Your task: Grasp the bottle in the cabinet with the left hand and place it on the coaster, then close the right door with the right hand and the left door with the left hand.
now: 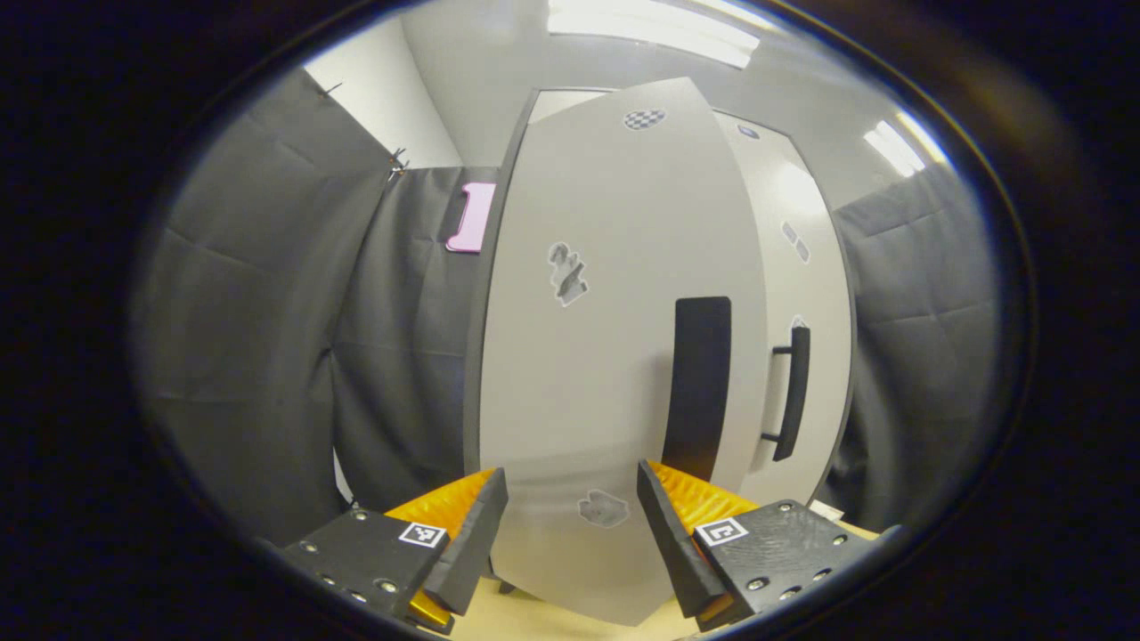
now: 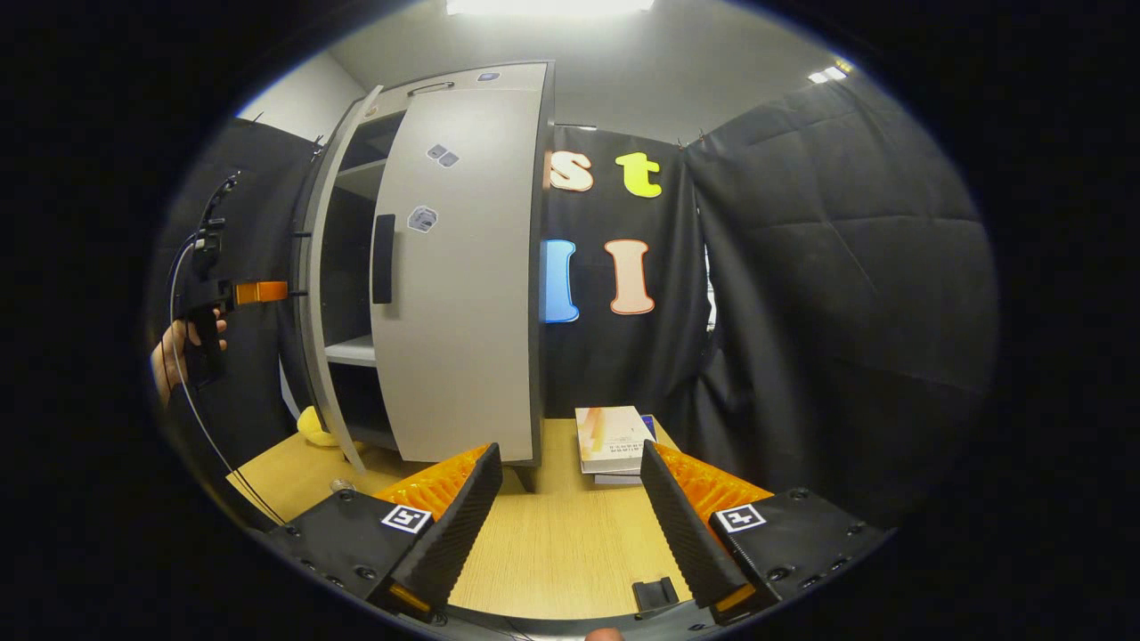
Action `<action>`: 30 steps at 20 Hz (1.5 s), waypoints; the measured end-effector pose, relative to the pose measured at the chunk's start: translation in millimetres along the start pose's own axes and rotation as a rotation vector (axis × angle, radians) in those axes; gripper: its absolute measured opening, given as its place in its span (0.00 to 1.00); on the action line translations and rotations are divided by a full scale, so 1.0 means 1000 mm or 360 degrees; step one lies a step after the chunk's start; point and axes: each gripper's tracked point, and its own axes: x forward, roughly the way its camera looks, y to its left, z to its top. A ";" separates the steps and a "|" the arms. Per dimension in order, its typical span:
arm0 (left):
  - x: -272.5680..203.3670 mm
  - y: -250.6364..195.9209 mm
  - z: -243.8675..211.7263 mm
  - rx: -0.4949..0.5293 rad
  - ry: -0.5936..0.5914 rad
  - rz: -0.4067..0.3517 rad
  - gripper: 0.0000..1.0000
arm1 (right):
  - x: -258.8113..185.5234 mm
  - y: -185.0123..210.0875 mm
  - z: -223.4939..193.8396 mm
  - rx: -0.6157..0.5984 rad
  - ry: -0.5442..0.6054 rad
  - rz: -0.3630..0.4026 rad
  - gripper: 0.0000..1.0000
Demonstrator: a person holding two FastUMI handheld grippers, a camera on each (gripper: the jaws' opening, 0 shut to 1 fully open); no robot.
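Left-door closing step: left hand-held gripper (image 1: 572, 525), jaws open and empty, faces the ajar left door (image 1: 614, 356) at 12 o'clock, needs a push; right hand-held gripper (image 2: 570, 516) open over counter (image 2: 552, 543), right door (image 2: 463, 294) shut.

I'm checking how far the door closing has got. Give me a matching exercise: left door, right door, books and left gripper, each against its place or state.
1 left door
2 right door
3 books
4 left gripper

a jaws open, facing a door's outer face
b lying on the table
c standing ajar
d shut

Pairs: 1-c, 2-d, 3-b, 4-a.
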 end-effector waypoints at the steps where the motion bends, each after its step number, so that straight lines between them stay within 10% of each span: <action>1: -0.003 -0.002 -0.001 0.0014 0.0002 0.0006 0.86 | 0.002 0.002 0.000 0.0003 -0.0004 0.0019 1.00; 14: -0.127 0.024 -0.001 0.0159 -0.0042 0.0192 0.86 | 0.003 0.042 0.047 0.0058 -0.0193 0.0299 0.97; 30: -0.249 0.070 0.008 0.0261 -0.0088 0.0200 0.87 | -0.063 0.097 0.088 0.0046 -0.0377 0.0272 0.99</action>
